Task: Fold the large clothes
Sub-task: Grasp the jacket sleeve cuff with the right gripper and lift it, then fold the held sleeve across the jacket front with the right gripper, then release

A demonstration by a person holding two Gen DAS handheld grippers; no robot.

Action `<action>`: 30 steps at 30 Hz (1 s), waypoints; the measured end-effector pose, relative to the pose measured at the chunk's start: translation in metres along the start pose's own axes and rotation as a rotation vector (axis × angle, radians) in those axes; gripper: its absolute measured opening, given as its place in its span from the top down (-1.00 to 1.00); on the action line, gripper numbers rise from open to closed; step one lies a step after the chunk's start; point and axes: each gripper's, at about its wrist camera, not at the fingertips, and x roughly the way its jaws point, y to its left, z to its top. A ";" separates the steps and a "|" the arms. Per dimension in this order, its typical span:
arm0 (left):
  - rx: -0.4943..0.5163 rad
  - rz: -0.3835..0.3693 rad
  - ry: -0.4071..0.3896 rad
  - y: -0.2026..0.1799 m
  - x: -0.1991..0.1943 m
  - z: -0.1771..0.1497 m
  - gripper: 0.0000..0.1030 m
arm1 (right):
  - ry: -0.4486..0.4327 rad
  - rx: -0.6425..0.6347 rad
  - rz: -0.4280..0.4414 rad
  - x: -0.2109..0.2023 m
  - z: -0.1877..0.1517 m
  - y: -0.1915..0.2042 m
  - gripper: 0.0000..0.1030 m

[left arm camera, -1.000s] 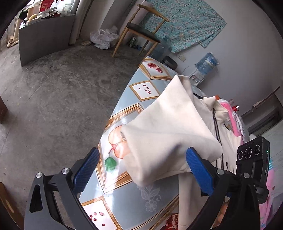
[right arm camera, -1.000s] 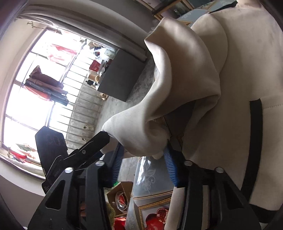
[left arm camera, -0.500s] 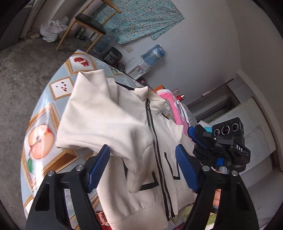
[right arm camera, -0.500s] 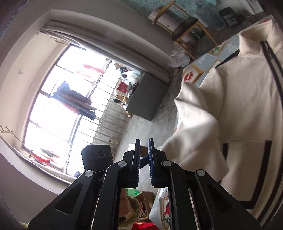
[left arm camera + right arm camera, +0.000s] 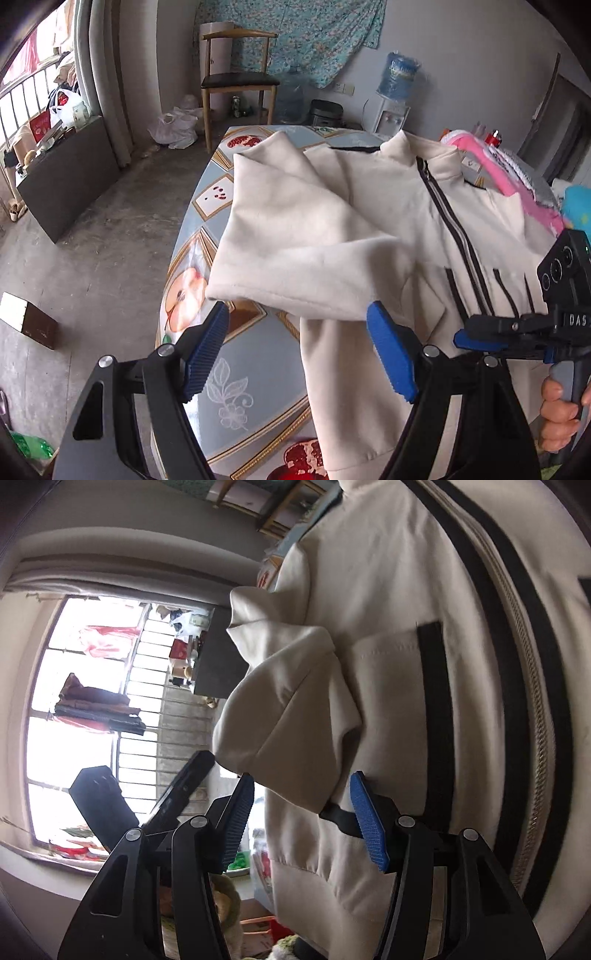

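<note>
Cream jacket (image 5: 388, 221) lies zipped on the counter (image 5: 255, 354), sleeve (image 5: 303, 254) folded across its front. Left tool (image 5: 295, 347) gapes just below the cuff; right tool (image 5: 303, 819) spread apart at the sleeve, gripping nothing.

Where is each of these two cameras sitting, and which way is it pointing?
Left wrist: rides the left gripper, looking over the table at the cream jacket; the person's hand shows.
Right wrist: rides the right gripper, close against the jacket, window behind; no hand is visible.
Both see the jacket's folded sleeve and each other's gripper.
</note>
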 end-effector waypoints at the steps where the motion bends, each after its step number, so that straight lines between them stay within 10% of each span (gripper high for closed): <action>1: 0.008 -0.004 0.017 -0.002 0.002 -0.007 -0.48 | 0.002 0.026 0.028 0.001 -0.002 -0.002 -0.05; 6: 0.090 0.056 0.112 -0.028 0.024 -0.030 -0.50 | 0.004 0.122 0.124 0.003 0.005 -0.006 -0.04; 17: 0.191 0.247 0.105 -0.051 0.041 -0.046 -0.75 | -0.047 0.148 -0.074 0.023 0.009 0.001 0.28; 21: 0.180 0.254 0.099 -0.049 0.041 -0.046 -0.83 | -0.057 0.073 -0.183 0.030 0.007 0.017 0.87; 30: 0.249 0.355 0.062 -0.053 0.033 -0.049 -0.84 | -0.257 -0.119 -0.283 -0.037 0.005 0.073 0.94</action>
